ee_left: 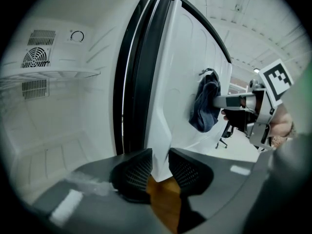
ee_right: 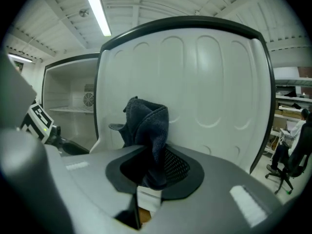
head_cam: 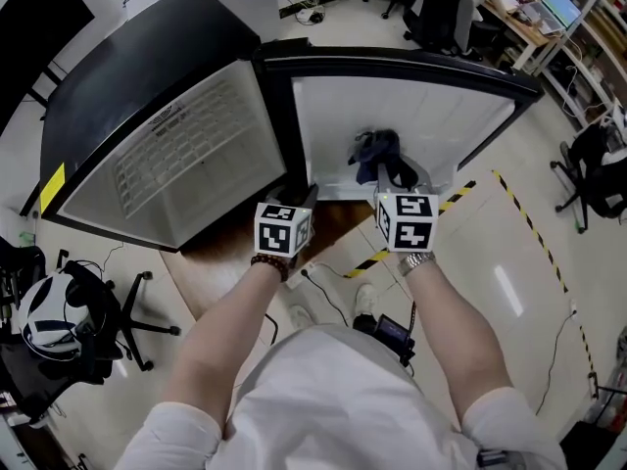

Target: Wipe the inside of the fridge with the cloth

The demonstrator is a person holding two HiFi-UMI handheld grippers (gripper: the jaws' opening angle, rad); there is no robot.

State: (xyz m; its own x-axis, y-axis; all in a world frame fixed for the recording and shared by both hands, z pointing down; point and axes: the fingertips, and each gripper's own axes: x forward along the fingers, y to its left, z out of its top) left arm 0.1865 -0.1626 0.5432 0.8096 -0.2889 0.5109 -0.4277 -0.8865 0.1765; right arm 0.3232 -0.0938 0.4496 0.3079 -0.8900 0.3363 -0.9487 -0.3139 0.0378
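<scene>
Underfoot: a pale glossy floor [head_cam: 529, 292] crossed by yellow-and-black tape [head_cam: 364, 262]; a brown wooden patch [head_cam: 338, 221] shows just below the door.
Room: a workshop-like space with an office chair [head_cam: 593, 174] off to the right and a strip light [ee_right: 97, 11] on a ribbed ceiling.
Fridge: the black-cased fridge [head_cam: 118, 86] stands open, its door [head_cam: 402, 116] swung wide with the white moulded lining facing the person.
Inside the cabinet: a wire shelf [ee_left: 53, 74] and, on the white back wall, a round fan grille [ee_left: 35, 57].
Cloth: the dark blue cloth [ee_right: 146, 123] is bunched up against the door's inner lining, low on the panel.
Right gripper: the right gripper [ee_right: 155, 168] is clenched on the cloth, with a fold hanging down between its jaws.
Left gripper: the left gripper [ee_left: 160, 168] is clamped on the door's bottom corner, next to the black seal.
Hard to make out: the cloth covers one pad of the right gripper; the left gripper's own body cuts off the cabinet's bottom.
</scene>
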